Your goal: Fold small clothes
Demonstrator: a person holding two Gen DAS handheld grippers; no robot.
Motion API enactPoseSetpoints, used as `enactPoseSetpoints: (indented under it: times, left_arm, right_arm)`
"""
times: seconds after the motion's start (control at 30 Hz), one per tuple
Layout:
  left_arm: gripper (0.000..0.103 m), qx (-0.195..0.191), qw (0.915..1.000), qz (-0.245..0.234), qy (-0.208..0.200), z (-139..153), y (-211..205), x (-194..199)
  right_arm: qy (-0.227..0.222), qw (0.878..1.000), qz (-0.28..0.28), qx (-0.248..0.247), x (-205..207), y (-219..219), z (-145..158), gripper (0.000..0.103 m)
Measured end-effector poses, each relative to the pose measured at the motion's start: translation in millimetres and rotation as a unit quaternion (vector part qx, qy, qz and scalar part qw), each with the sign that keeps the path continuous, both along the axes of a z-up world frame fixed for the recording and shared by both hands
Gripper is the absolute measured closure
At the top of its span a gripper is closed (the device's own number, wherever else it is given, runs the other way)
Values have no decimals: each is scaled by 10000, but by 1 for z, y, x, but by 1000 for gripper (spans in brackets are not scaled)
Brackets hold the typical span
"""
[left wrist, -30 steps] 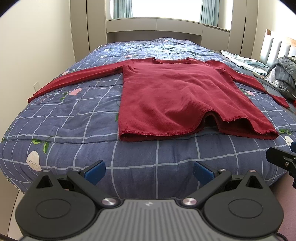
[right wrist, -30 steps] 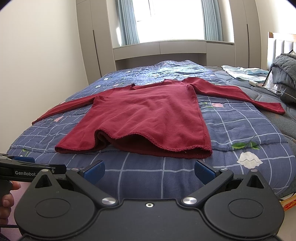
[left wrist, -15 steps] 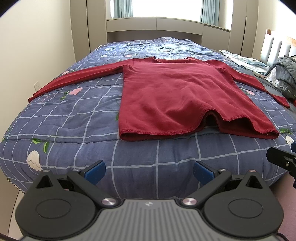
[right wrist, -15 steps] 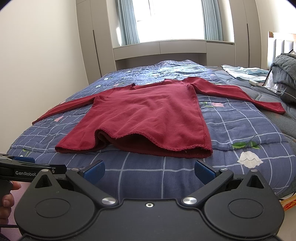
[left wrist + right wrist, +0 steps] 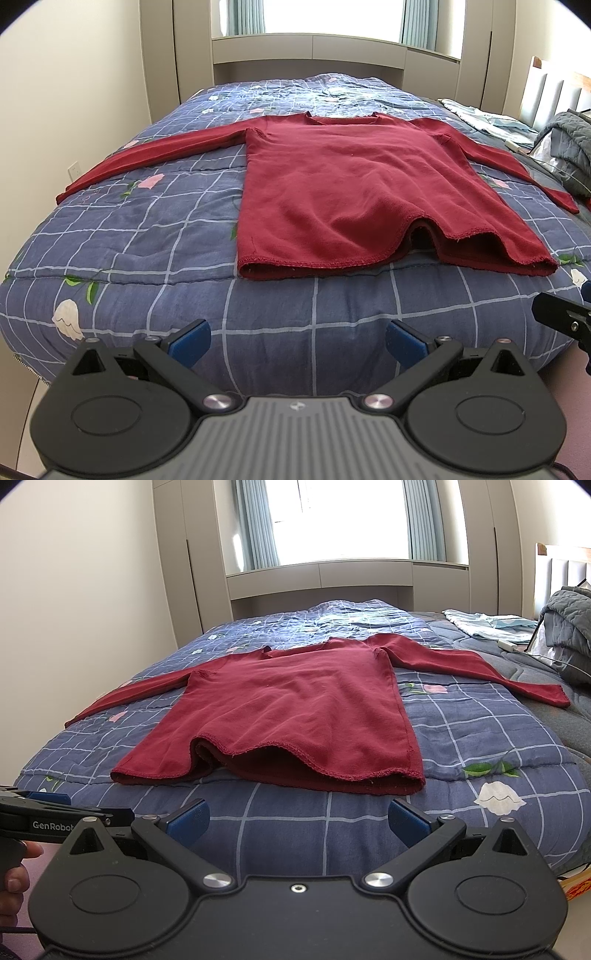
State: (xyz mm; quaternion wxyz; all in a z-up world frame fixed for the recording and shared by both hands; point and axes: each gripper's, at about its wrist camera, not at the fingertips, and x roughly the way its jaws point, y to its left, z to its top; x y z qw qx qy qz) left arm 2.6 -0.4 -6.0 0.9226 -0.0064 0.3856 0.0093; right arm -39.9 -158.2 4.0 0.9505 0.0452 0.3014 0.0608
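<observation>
A dark red long-sleeved sweater [image 5: 351, 184] lies flat on the bed, both sleeves spread out to the sides and its hem toward me; it also shows in the right wrist view [image 5: 295, 709]. The hem is rumpled and lifted in the middle. My left gripper [image 5: 297, 341] is open and empty, in front of the bed's near edge below the hem. My right gripper [image 5: 298, 821] is open and empty, also short of the hem. The left gripper's body shows at the left edge of the right wrist view [image 5: 55, 821].
The bed has a blue checked floral quilt [image 5: 147, 236]. A grey padded blanket [image 5: 569, 627] and light folded cloth [image 5: 487, 624] lie at the right near the headboard. A wall runs along the left, cabinets and a window at the far end.
Both views have shifted very slightly; the sweater and both grippers stay as they were.
</observation>
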Motion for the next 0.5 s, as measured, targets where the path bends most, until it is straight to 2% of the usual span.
enactPoseSetpoints:
  times: [0.5]
  left_arm:
    - [0,29,10000,5,12,-2,1,1]
  right_arm:
    - [82,10000,15,-35,3,3,-3,0]
